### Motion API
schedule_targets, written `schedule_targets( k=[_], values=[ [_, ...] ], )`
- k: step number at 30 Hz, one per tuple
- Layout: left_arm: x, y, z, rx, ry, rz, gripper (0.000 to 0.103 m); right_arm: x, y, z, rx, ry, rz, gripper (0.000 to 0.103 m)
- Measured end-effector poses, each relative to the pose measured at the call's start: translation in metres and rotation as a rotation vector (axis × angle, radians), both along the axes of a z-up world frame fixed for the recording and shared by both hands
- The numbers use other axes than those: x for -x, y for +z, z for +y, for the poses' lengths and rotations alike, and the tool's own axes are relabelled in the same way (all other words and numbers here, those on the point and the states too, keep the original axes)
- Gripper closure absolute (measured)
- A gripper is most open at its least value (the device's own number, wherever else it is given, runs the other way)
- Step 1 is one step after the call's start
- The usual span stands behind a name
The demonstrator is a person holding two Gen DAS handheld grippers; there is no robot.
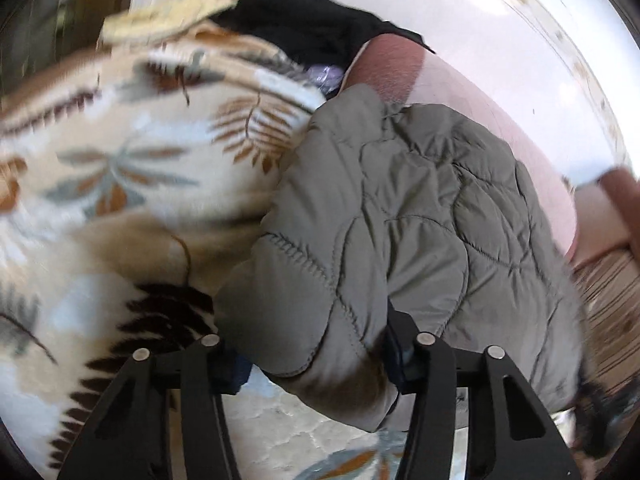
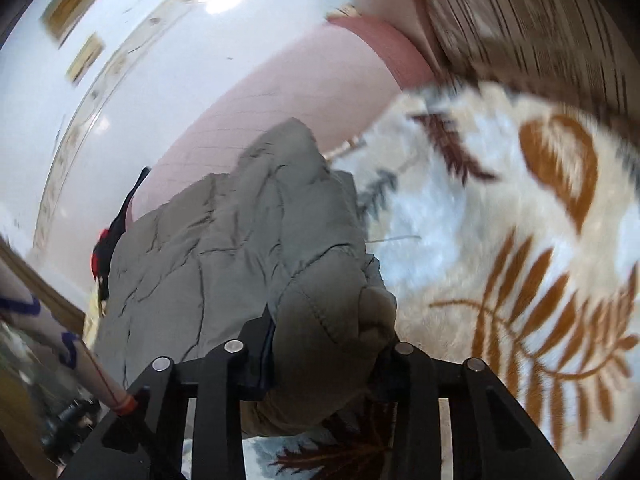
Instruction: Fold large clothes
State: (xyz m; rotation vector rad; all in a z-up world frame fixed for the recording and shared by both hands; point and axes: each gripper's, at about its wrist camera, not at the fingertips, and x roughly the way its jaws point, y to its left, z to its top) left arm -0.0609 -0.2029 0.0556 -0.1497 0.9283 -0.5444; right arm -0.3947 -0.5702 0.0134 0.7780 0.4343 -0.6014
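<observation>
A grey quilted puffer jacket (image 1: 420, 216) hangs lifted above a cream leaf-patterned blanket (image 1: 120, 160). My left gripper (image 1: 316, 360) is shut on a thick padded edge of the jacket, which bulges between the black fingers (image 1: 400, 352). In the right wrist view the same jacket (image 2: 224, 248) stretches away from me. My right gripper (image 2: 324, 360) is shut on another bunched edge of it, above the blanket (image 2: 500, 240). Both views are blurred by motion.
A pile of black and red clothes (image 1: 304, 20) lies at the far end of the blanket. A pink headboard (image 2: 288, 92) stands against the white wall. Striped brown fabric (image 2: 540, 32) is at the upper right. A patterned sleeve (image 2: 48, 332) is at the lower left.
</observation>
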Motion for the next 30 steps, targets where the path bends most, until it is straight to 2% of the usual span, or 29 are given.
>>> schedule_targets(
  k=[5, 9, 12, 15, 16, 19, 20, 21, 23, 25, 26, 28, 30],
  values=[
    [0.030, 0.023, 0.013, -0.048, -0.020, -0.079, 0.058, 0.025, 0.024, 0.024, 0.073, 0.021, 0.009, 0.068],
    [0.075, 0.036, 0.038, -0.061, -0.026, -0.099, 0.058, 0.071, 0.034, 0.046, 0.042, 0.009, -0.017, 0.068],
    [0.118, 0.033, 0.066, -0.067, -0.028, -0.116, 0.057, 0.105, 0.026, 0.060, 0.010, 0.007, -0.022, 0.068],
    [0.149, 0.019, 0.096, -0.073, -0.046, -0.078, 0.053, 0.138, 0.011, 0.072, -0.041, 0.028, -0.002, 0.060],
    [0.152, 0.015, 0.102, -0.066, -0.047, -0.052, 0.047, 0.147, 0.004, 0.072, -0.073, 0.027, 0.007, 0.050],
    [0.162, 0.003, 0.137, -0.006, -0.027, 0.056, 0.040, 0.181, -0.017, 0.061, -0.246, -0.023, -0.030, 0.041],
    [0.165, 0.004, 0.148, 0.005, -0.007, 0.055, 0.040, 0.191, -0.019, 0.059, -0.272, -0.052, -0.052, 0.039],
    [0.166, 0.007, 0.157, 0.008, 0.017, 0.038, 0.040, 0.207, -0.017, 0.059, -0.277, -0.098, -0.071, 0.035],
    [0.180, 0.024, 0.176, -0.022, 0.100, -0.079, 0.040, 0.229, -0.006, 0.064, -0.220, -0.167, -0.081, 0.034],
    [0.191, 0.040, 0.175, -0.055, 0.133, -0.192, 0.040, 0.239, 0.012, 0.074, -0.088, -0.210, -0.070, 0.034],
    [0.195, 0.047, 0.168, -0.072, 0.116, -0.229, 0.039, 0.235, 0.018, 0.079, -0.049, -0.196, -0.070, 0.034],
    [0.209, 0.057, 0.134, -0.106, 0.017, -0.294, 0.039, 0.207, 0.033, 0.093, 0.030, -0.099, -0.060, 0.034],
    [0.223, 0.060, 0.098, -0.134, -0.061, -0.357, 0.033, 0.174, 0.041, 0.111, 0.095, 0.007, -0.034, 0.034]
  ],
)
